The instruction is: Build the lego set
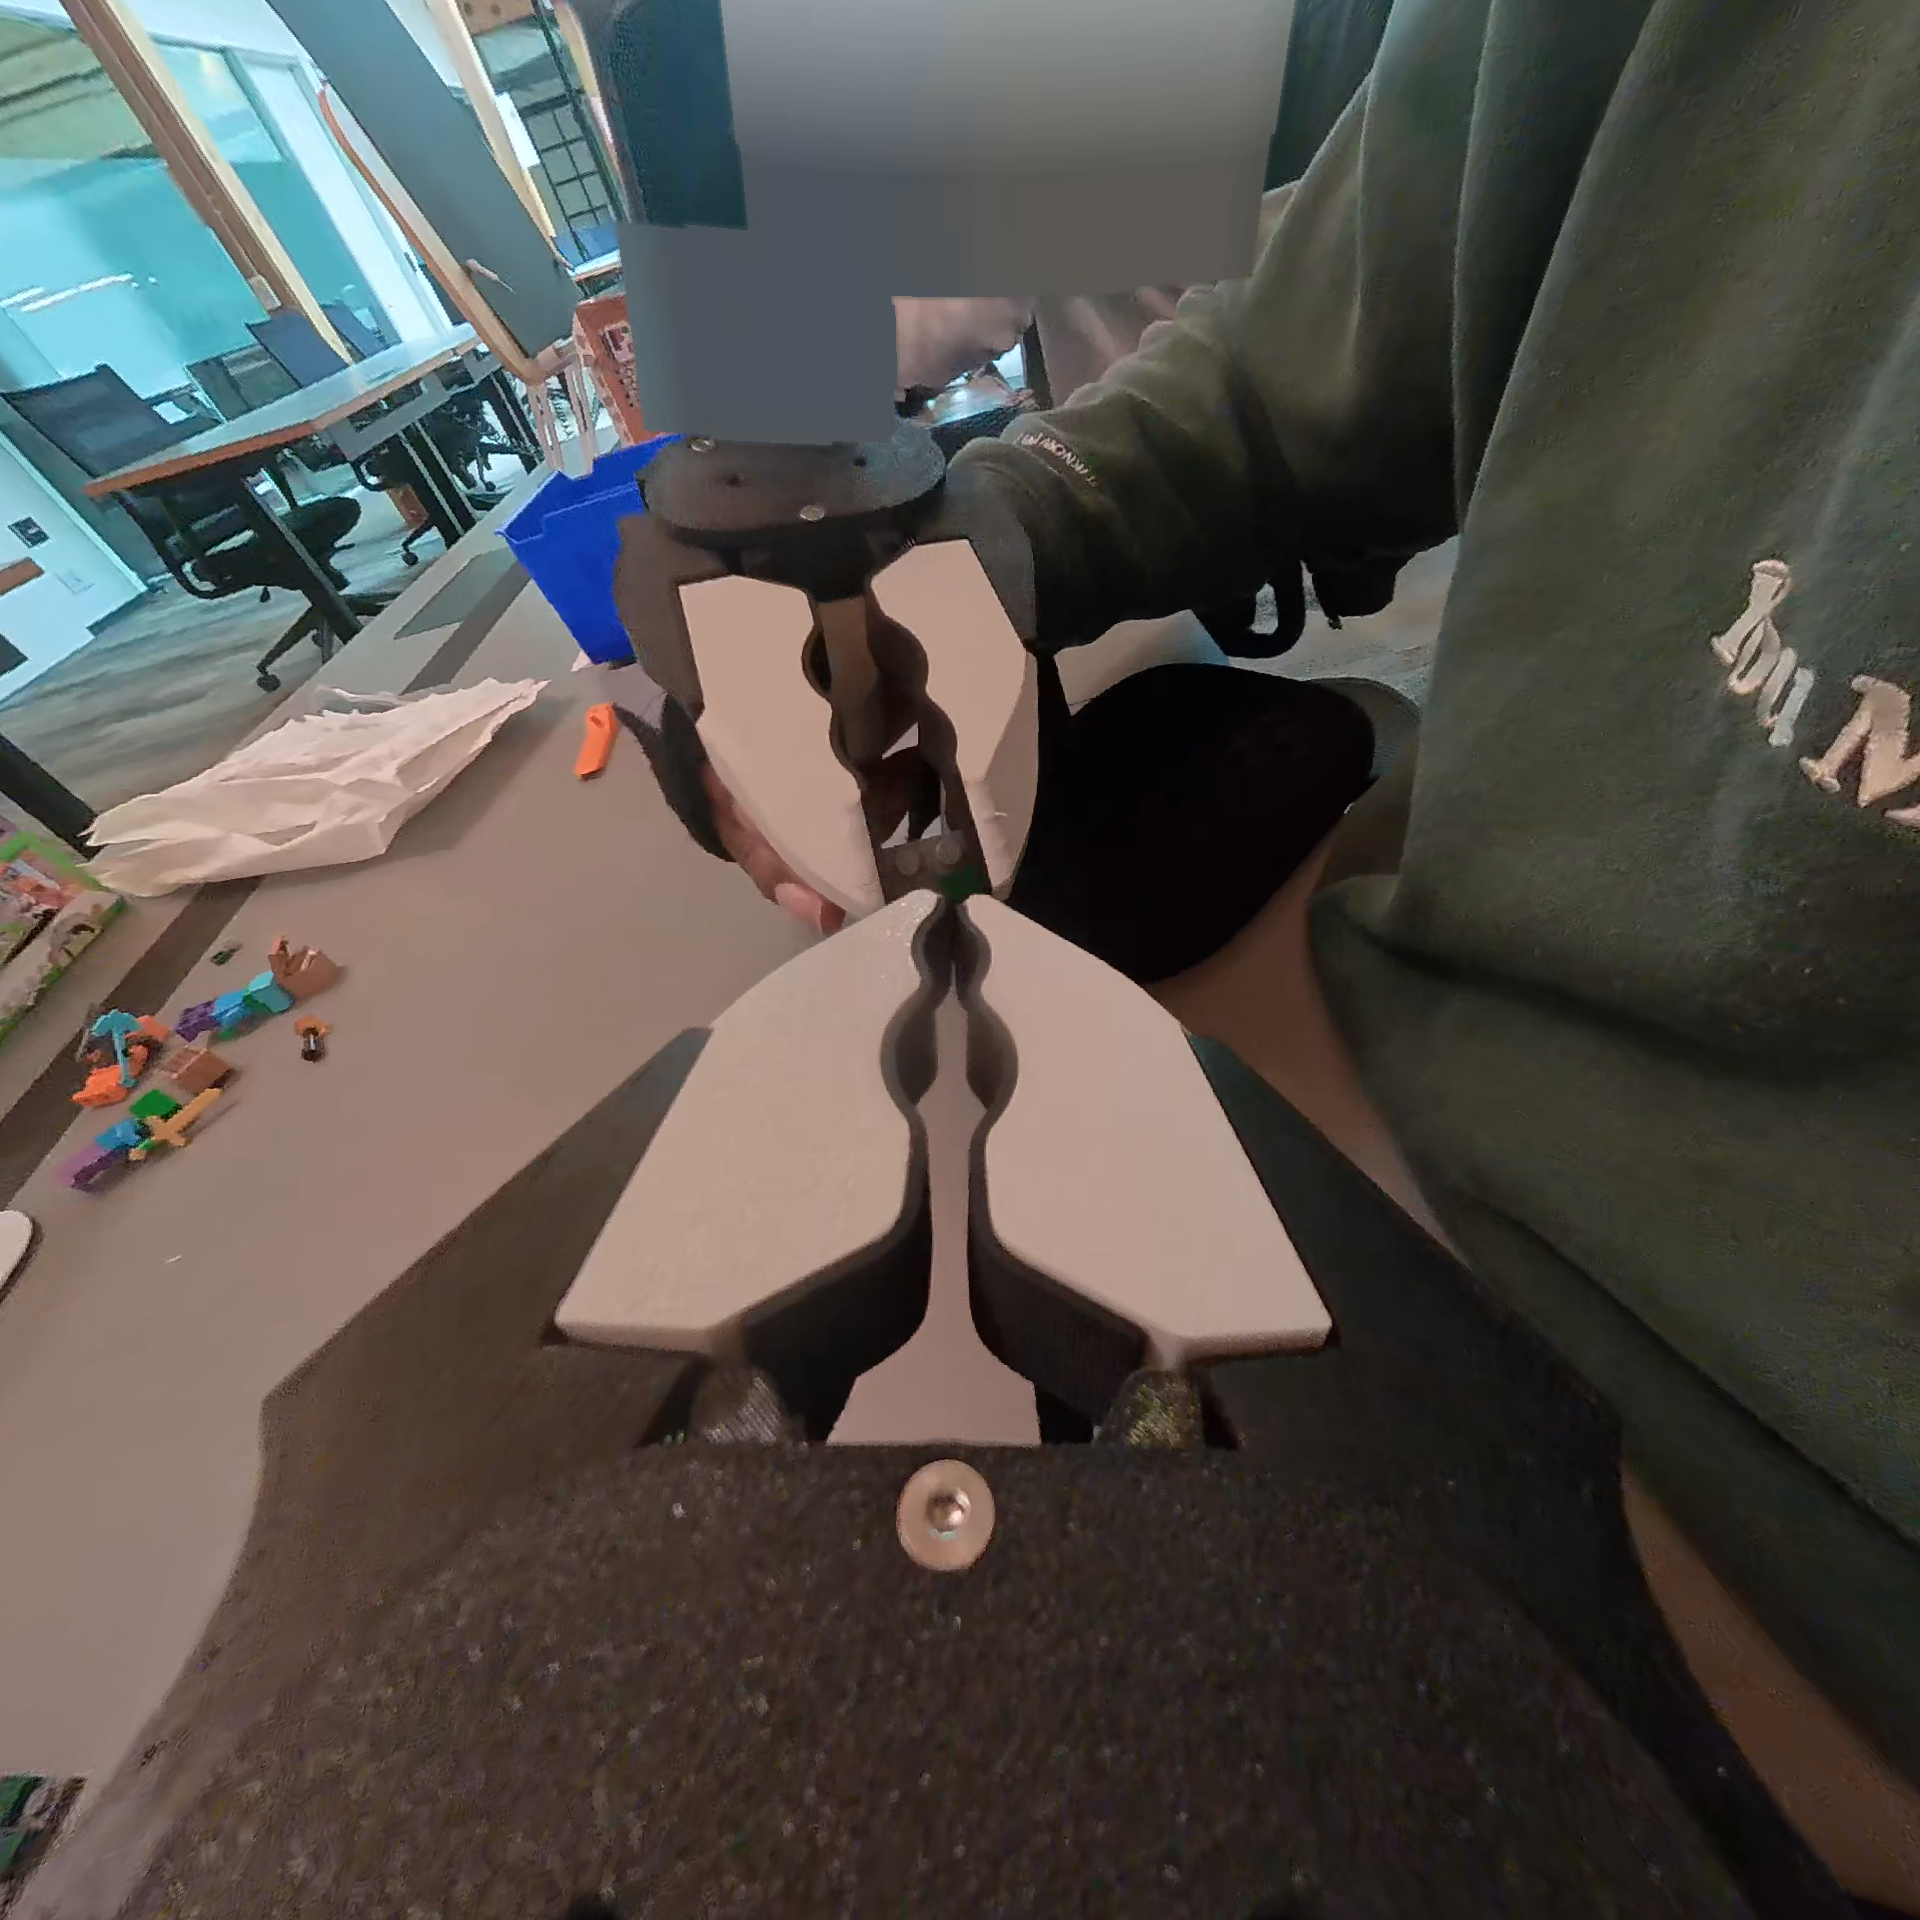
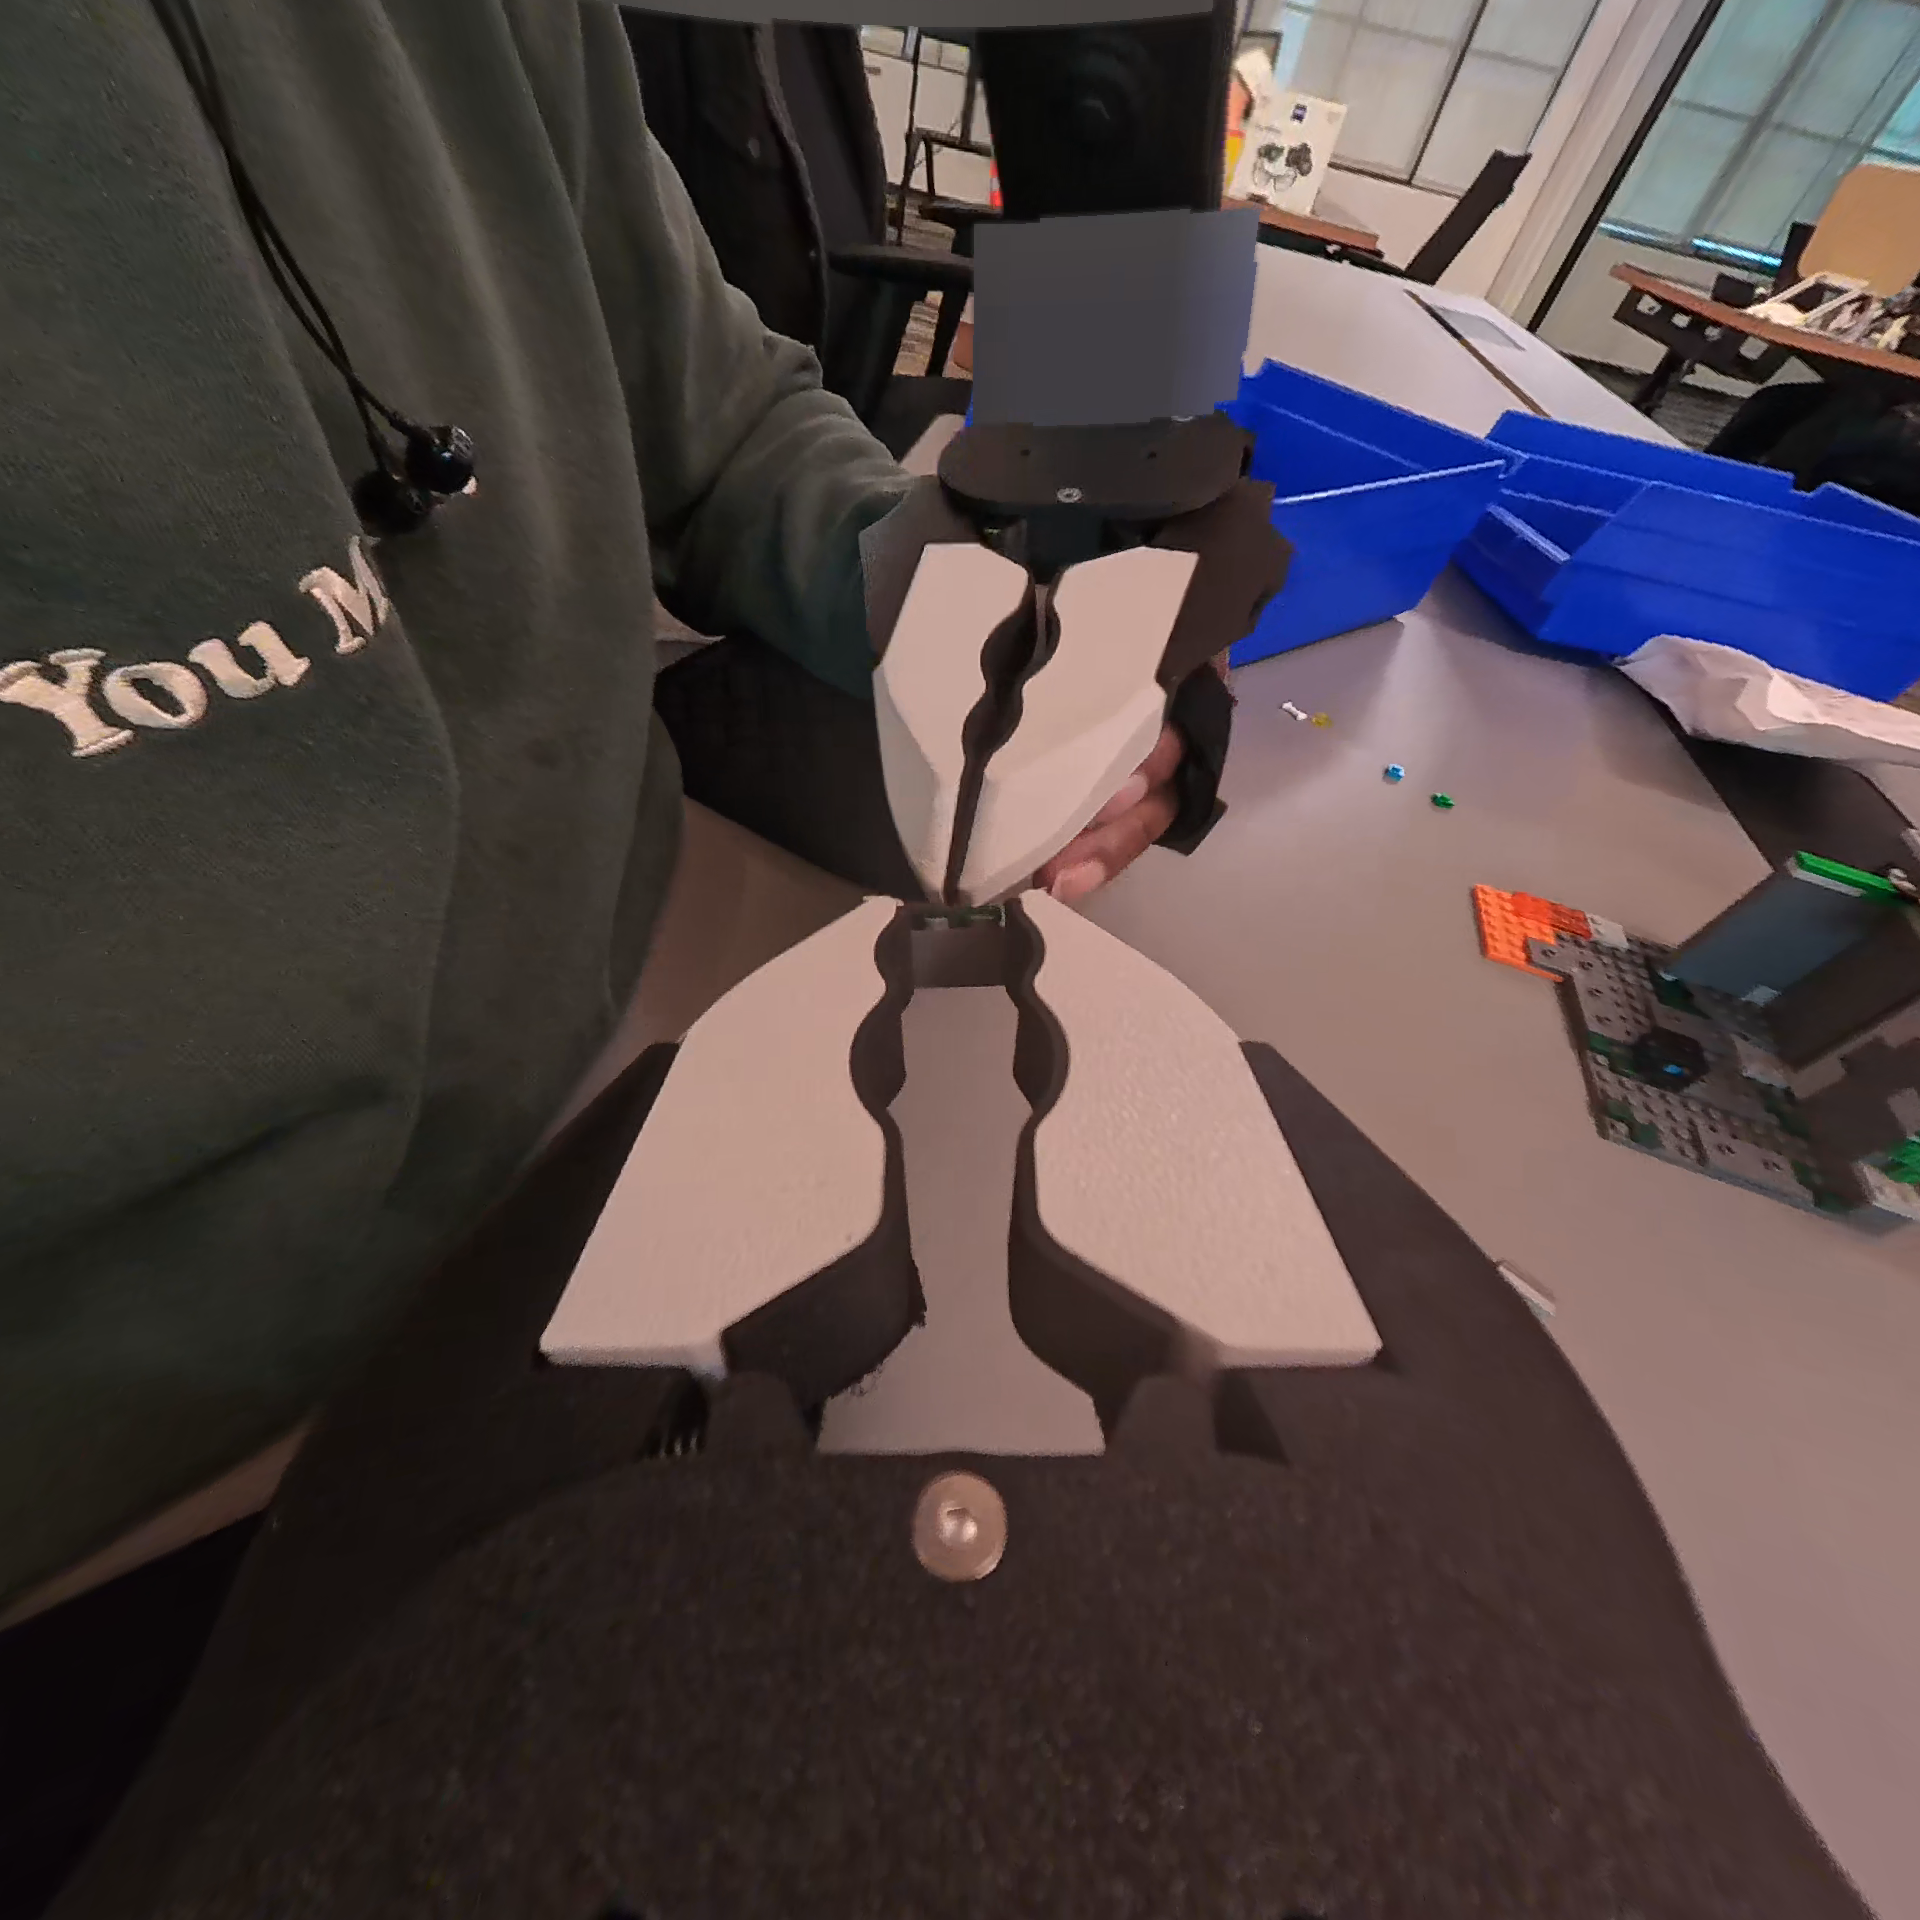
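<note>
Tip to tip above the table (image 2: 1351, 935), the right tool (image 2: 958, 914), partly open, clamps a grey lego piece (image 2: 951, 951), while the left tool (image 1: 951, 906), almost closed, pinches a small green lego piece (image 1: 958, 883) against it.

Matt, grainy white plastic pads are seen on the left tool (image 1: 951, 914), set in rough speckled black housing. A shiny metal screw (image 2: 958, 1524) is noted. Crumpled white paper bag (image 1: 312, 769); glossy blue plastic bins (image 2: 1558, 540); smooth matt grey surface (image 2: 1351, 831); soft green cloth sweatshirt (image 2: 260, 727).
</note>
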Available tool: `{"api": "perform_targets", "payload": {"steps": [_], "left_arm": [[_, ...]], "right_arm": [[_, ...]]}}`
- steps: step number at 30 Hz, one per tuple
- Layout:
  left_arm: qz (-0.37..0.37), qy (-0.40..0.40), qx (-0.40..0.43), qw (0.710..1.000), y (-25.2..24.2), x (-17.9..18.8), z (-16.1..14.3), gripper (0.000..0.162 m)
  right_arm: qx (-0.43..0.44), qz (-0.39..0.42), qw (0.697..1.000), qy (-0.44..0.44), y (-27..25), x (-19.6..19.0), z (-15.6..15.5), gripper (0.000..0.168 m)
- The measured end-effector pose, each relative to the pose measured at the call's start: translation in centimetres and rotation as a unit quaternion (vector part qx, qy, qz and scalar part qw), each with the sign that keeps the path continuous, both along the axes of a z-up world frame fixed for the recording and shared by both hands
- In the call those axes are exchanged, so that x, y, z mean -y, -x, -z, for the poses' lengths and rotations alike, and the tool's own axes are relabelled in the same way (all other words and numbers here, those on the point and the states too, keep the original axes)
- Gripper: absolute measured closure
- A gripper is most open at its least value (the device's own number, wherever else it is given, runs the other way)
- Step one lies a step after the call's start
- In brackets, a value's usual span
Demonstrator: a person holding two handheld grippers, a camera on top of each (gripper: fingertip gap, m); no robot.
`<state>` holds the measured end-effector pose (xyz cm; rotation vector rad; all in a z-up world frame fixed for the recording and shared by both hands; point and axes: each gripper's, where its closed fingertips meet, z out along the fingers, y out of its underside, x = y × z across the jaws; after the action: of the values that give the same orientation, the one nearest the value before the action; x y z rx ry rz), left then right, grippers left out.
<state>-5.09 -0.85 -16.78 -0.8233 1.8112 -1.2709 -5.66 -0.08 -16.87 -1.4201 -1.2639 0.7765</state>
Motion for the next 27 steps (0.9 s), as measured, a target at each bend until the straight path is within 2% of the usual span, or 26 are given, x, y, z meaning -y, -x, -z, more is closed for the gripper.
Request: {"api": "perform_targets", "payload": {"steps": [4, 5, 7, 19, 20, 27], "left_arm": [[-0.020, 0.003, 0.003, 1.000, -0.1, -1.0, -0.1, 0.162], [-0.024, 0.006, -0.001, 1.000, -0.1, -1.1, 0.0, 0.153], [-0.024, 0.009, -0.013, 1.000, -0.3, -1.1, 0.4, 0.149], [-0.016, -0.009, -0.026, 0.999, -0.2, -0.5, 1.0, 0.156], [-0.021, -0.020, -0.027, 0.999, -0.2, -0.6, 1.2, 0.162], [-0.018, -0.043, -0.030, 0.998, -0.1, -0.5, 1.6, 0.162]], "right_arm": [[-0.009, 0.008, 1.000, -0.002, -0.3, -0.4, -0.2, 0.152], [-0.010, 0.011, 1.000, -0.003, -0.4, -0.4, -0.3, 0.152], [-0.012, 0.015, 1.000, -0.005, -0.4, -0.5, -0.4, 0.152], [-0.007, -0.005, 1.000, 0.012, -0.3, 0.3, -0.1, 0.152], [-0.007, -0.010, 1.000, 0.017, -0.2, 0.4, 0.0, 0.152], [-0.004, -0.024, 0.999, 0.027, -0.2, 0.7, 0.4, 0.152]]}}
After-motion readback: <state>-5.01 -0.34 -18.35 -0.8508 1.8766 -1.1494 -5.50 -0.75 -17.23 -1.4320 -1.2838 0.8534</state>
